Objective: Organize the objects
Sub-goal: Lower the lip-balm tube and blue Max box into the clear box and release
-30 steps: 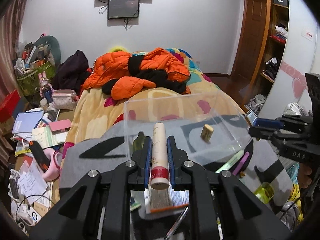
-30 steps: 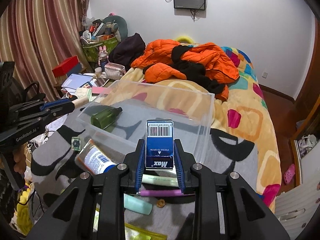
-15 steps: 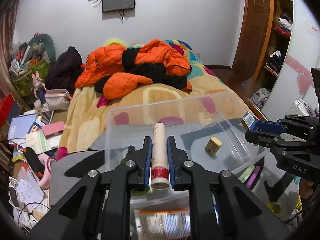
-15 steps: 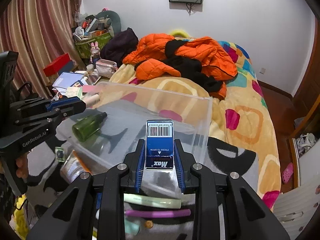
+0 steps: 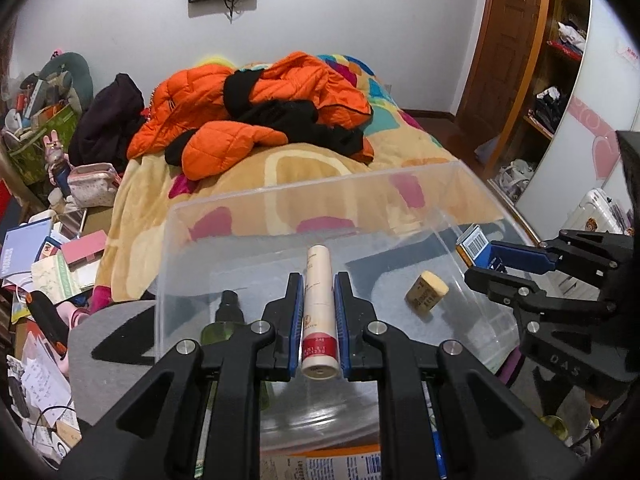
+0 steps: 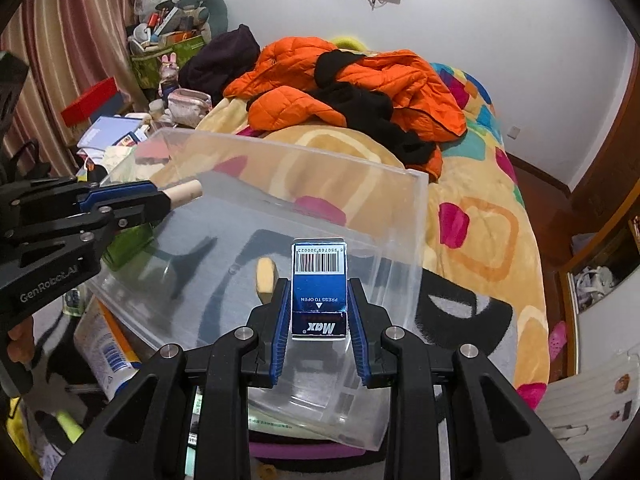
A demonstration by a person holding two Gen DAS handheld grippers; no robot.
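Clear plastic bin (image 5: 400,196) fills centre frame in both wrist views, on the grey mat on the bed, open side up; a tan eraser (image 5: 426,291) and a dark green bottle (image 5: 229,312) already lie inside. Left gripper (image 5: 319,312) is clenched on a slim cream tube (image 5: 318,280), long axis pointing into the bin, tip over its floor. Right gripper (image 6: 319,304) clamps a blue staple box (image 6: 319,280) over the bin's near right part; both tilt steeply down, so release looks next
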